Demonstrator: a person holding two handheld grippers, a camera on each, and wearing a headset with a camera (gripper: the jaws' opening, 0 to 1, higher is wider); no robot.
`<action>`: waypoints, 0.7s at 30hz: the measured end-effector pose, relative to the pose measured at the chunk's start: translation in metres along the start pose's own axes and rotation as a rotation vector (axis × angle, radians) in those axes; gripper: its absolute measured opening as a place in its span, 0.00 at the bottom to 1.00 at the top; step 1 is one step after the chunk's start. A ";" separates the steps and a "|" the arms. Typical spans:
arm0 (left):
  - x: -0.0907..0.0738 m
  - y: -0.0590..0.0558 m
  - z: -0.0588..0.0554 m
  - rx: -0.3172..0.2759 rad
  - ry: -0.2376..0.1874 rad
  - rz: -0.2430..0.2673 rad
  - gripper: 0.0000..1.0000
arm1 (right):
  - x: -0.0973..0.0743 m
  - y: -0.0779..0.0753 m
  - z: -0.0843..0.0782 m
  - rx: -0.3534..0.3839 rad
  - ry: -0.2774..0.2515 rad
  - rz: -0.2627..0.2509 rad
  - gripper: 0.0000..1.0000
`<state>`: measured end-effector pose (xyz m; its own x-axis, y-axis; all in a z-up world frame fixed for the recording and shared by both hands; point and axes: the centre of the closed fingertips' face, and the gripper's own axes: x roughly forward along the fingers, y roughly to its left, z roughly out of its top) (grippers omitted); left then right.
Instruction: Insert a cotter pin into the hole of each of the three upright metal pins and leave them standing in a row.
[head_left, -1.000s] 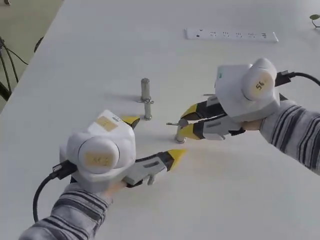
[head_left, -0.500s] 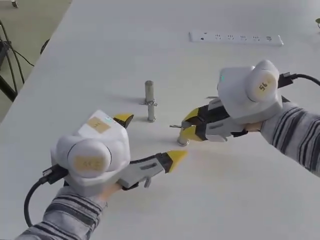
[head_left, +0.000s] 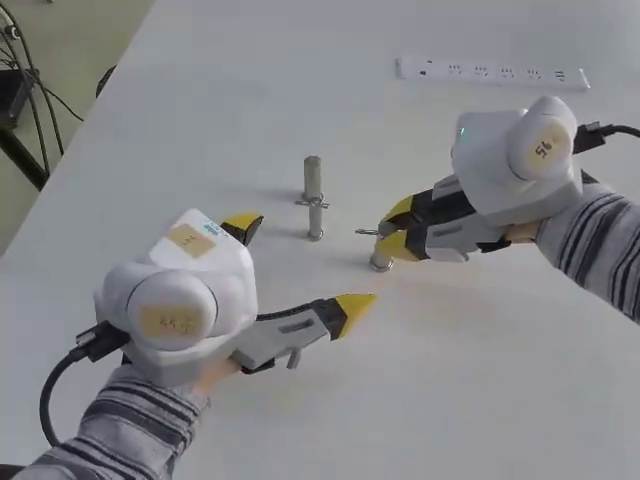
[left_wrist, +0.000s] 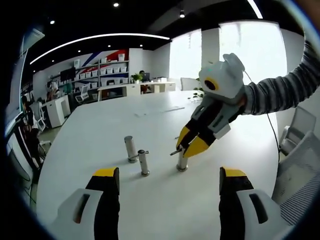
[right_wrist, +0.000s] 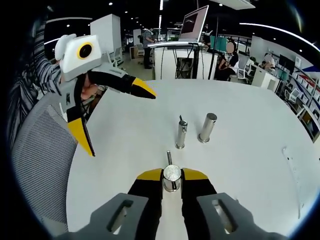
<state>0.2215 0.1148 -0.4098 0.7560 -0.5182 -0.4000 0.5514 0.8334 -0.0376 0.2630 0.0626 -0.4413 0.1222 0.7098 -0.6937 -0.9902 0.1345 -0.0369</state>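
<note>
Three metal pins stand upright on the white table (head_left: 480, 380). The far pin (head_left: 312, 176) is bare. The middle pin (head_left: 316, 219) has a cotter pin through it. At the near pin (head_left: 381, 262) my right gripper (head_left: 398, 229) is shut on a cotter pin (head_left: 367, 232), whose tip sticks out past that pin to the left. In the right gripper view the near pin's shiny top (right_wrist: 171, 175) sits between the yellow jaw tips, with the cotter pin (right_wrist: 169, 157) pointing forward. My left gripper (head_left: 300, 265) hangs open at the lower left, holding nothing.
A white power strip (head_left: 492, 72) lies at the back of the table. The table's left edge runs diagonally, with cables and dark floor (head_left: 30, 90) beyond it. Office desks and chairs surround the table in the gripper views.
The head camera has shifted, sliding the scene to the right. My right gripper stays at the near pin with the cotter pin. The left gripper remains open, drifting slightly left of the pins.
</note>
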 end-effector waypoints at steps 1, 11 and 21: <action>0.000 0.000 0.000 0.000 -0.001 0.002 0.81 | 0.000 -0.002 0.000 -0.001 0.002 0.000 0.08; 0.001 0.005 -0.003 0.002 0.002 0.009 0.81 | -0.003 -0.022 -0.002 -0.009 0.023 -0.009 0.08; 0.002 0.005 -0.005 -0.002 0.009 0.005 0.81 | 0.000 -0.027 -0.005 -0.005 0.037 0.011 0.08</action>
<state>0.2241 0.1190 -0.4152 0.7557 -0.5122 -0.4081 0.5469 0.8364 -0.0369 0.2890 0.0555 -0.4435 0.1084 0.6851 -0.7204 -0.9919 0.1233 -0.0320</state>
